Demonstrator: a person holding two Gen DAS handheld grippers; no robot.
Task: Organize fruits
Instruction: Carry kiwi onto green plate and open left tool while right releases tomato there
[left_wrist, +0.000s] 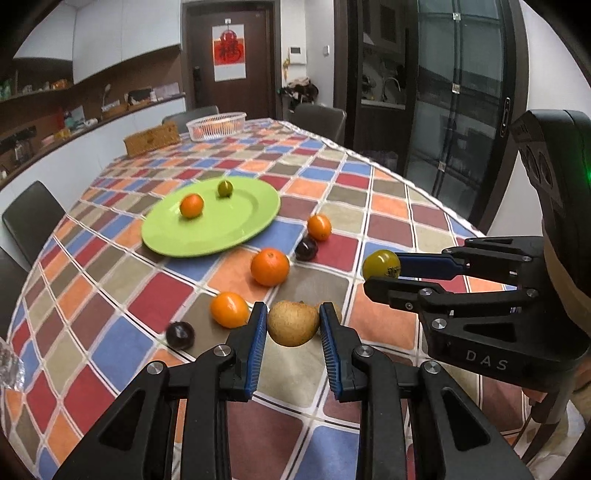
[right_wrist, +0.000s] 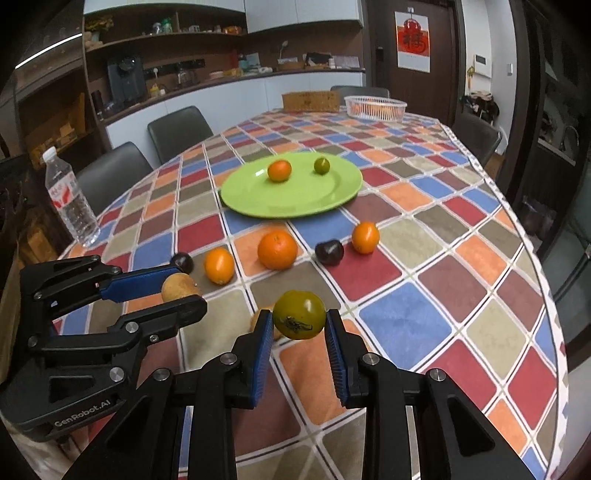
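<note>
Both grippers are loaded: left gripper pinching a brown pear-ish fruit, right gripper clamped on a greenish tomato, both look just off the tablecloth. Round skins on narrow pads could squirt out heading to the green plate, maybe knocking the big orange rolling

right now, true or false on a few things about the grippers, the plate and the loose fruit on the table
1. The left gripper is clamped on a brown pear. True.
2. The right gripper is empty. False: it holds a yellow-green fruit.
3. The green plate holds two fruits. True.
4. The dark plums lie on the plate. False: both lie on the tablecloth.
5. The water bottle lies on its side. False: it stands upright.
</note>
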